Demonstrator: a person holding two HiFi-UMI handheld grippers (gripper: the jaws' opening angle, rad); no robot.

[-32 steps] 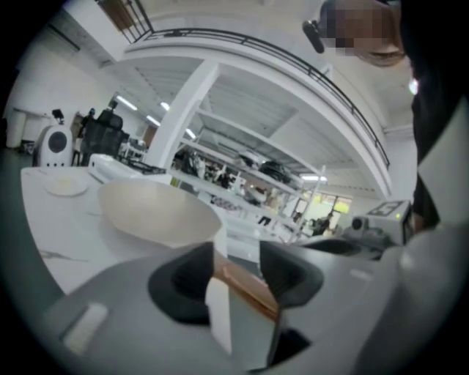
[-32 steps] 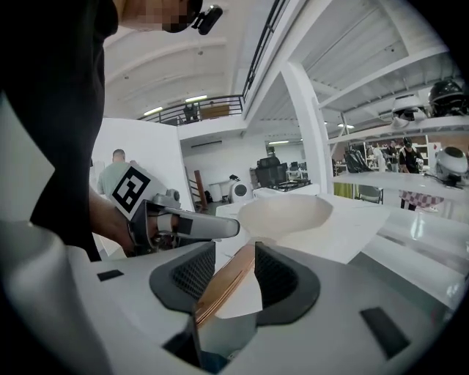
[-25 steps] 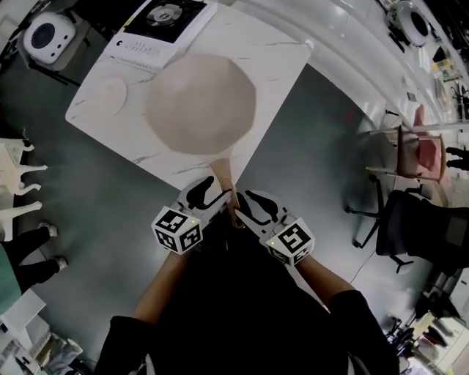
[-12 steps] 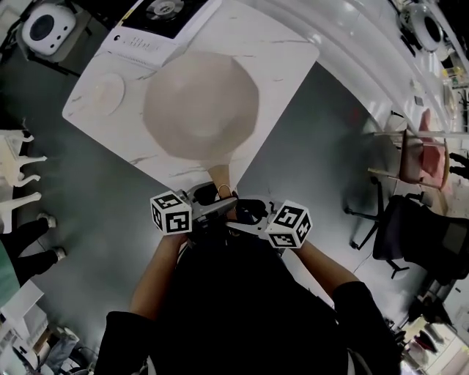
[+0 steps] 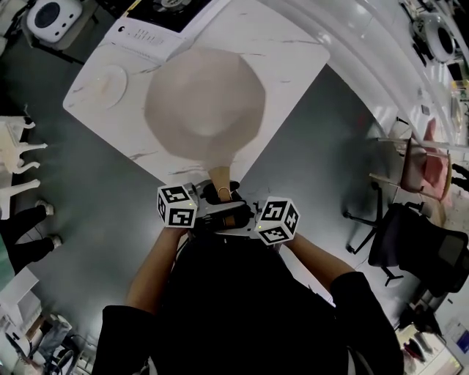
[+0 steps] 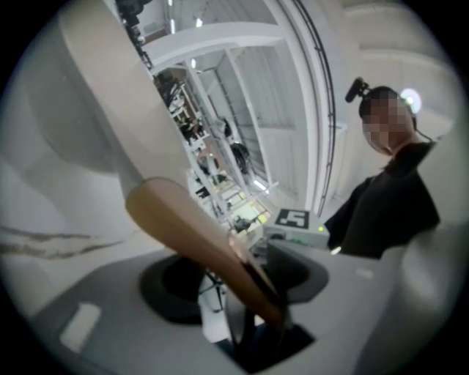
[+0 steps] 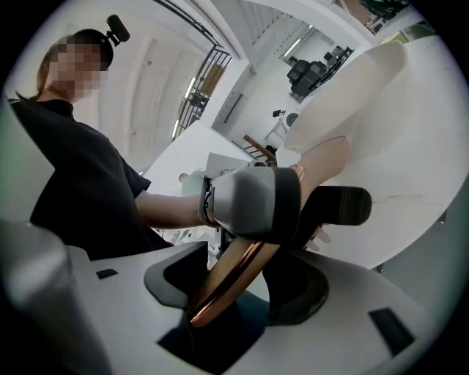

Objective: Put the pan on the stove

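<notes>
A large beige pan (image 5: pixel 205 102) rests on the white marble table (image 5: pixel 293 51), its tan handle (image 5: pixel 220 178) sticking out over the near corner toward me. The stove (image 5: pixel 165 18) stands at the table's far left end. My left gripper (image 5: pixel 218 196) and right gripper (image 5: pixel 233 214) meet at the handle's end from opposite sides. In the left gripper view the handle (image 6: pixel 190 227) runs between the jaws (image 6: pixel 238 282), which have just been closing, with a gap beside it. In the right gripper view the handle (image 7: pixel 322 157) lies between jaws (image 7: pixel 242 282) that have just been opening. The left gripper's finger (image 7: pixel 253 201) crosses over it.
A small white plate (image 5: pixel 110 84) lies on the table left of the pan. Grey floor surrounds the table. A wooden chair (image 5: pixel 410 157) and a black office chair (image 5: pixel 418 245) stand to the right. Someone's feet (image 5: pixel 37 212) show at the left edge.
Both grippers have turned from pointing up along the handle to pointing at each other across its end. Their marker cubes have drawn closer together.
</notes>
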